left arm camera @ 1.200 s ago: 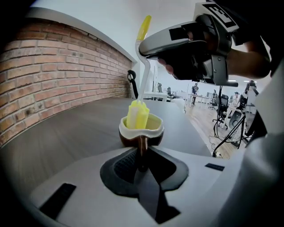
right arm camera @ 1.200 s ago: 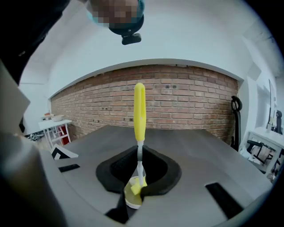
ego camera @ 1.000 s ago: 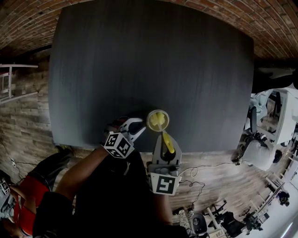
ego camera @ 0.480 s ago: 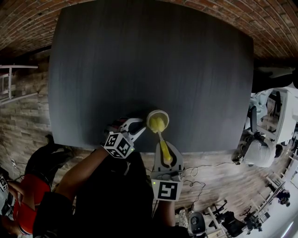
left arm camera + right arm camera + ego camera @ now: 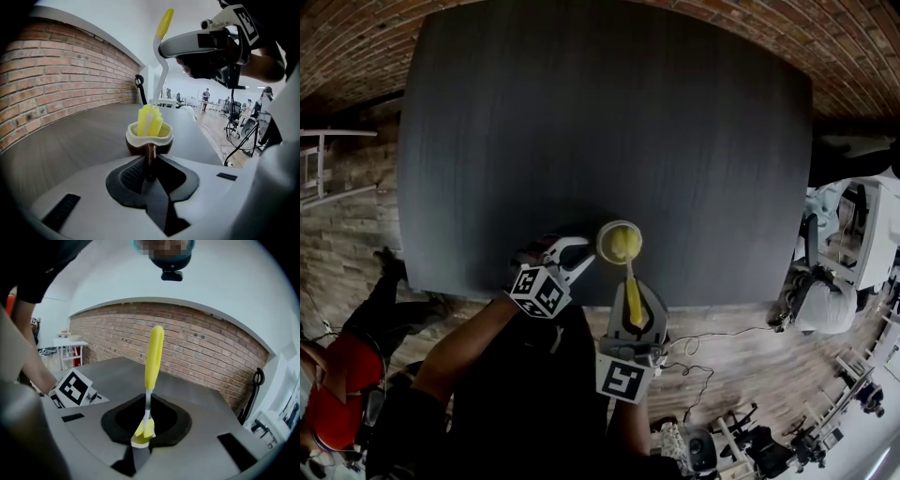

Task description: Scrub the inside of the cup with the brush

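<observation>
One dark table [image 5: 581, 141], brick wall [image 5: 56, 84]; L hand-held gripper [image 5: 149, 164] clamps cup [image 5: 161, 139], R hand-held gripper [image 5: 139, 445] brush [image 5: 153, 357].

The head view looks steeply down on the dark grey bench [image 5: 600, 112]. Each gripper view looks closely along its own jaws. All three share the yellow plastic brush [image 5: 150, 121].

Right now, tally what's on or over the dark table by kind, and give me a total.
Cups: 1, the cup, its handle clamped in the left gripper.
Brushes: 1, the brush, head in the cup, held by the right gripper.
Grippers: 2.
Total: 4.
</observation>
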A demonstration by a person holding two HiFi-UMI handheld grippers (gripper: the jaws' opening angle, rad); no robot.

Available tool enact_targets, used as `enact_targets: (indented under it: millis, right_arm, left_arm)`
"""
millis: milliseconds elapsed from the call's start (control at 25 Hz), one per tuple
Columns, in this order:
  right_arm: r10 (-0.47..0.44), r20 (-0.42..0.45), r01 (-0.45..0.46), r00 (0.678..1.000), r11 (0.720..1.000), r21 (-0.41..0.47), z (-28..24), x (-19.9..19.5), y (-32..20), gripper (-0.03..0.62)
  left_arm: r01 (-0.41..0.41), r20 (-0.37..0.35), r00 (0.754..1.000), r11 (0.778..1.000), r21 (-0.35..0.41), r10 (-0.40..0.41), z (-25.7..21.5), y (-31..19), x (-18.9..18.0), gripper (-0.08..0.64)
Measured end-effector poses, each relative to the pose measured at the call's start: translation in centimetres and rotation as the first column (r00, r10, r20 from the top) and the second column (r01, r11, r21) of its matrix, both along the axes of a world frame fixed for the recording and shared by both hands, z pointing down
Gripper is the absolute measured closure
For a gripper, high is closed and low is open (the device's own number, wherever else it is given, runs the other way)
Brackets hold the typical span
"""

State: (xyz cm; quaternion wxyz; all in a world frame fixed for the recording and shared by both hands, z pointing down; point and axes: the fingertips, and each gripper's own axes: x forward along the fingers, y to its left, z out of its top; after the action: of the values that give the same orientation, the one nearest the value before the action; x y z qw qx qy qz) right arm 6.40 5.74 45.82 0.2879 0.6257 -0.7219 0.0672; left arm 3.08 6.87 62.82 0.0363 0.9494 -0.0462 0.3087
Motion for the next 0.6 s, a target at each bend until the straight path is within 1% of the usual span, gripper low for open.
enact_targets:
  millis: [40,120,200,280,440,600]
  right_arm:
    - [0.048,0.066,-0.050,0.997,0.998,0.027,0.2,0.4,-0.1,0.541]
    - [0.134,0.206,-0.151,0.969,0.986,0.074,0.3,1.3,-0.4,0.541]
    - [0.171,0.292,-0.206,0.941,0.974,0.096,0.3,1.9,-0.7,0.541]
    - [0.182,0.336,-0.225,0.924,0.970,0.095,0.2,1.9,-0.9,0.542]
    - [0.153,0.401,-0.201,0.903,0.976,0.079,0.4,1.6,-0.8,0.541]
    - [0.159,0.469,-0.201,0.869,0.979,0.042,0.6,1.7,-0.4,0.541]
  left_arm:
    - [0.001,-0.001,1.000,1.000,0.001,-0.001,0.0,0.0,0.0,0.479]
    - [0.002,-0.003,1.000,1.000,0.000,-0.002,0.0,0.0,0.0,0.479]
    - [0.002,-0.004,1.000,1.000,-0.002,-0.002,0.0,0.1,0.1,0.480]
    - [0.000,-0.006,1.000,1.000,-0.003,0.000,0.0,0.0,0.0,0.480]
    - [0.000,-0.005,1.000,1.000,-0.005,-0.001,0.0,-0.1,-0.1,0.480]
    - [0.002,-0.007,1.000,1.000,-0.008,-0.002,0.0,0.1,0.1,0.479]
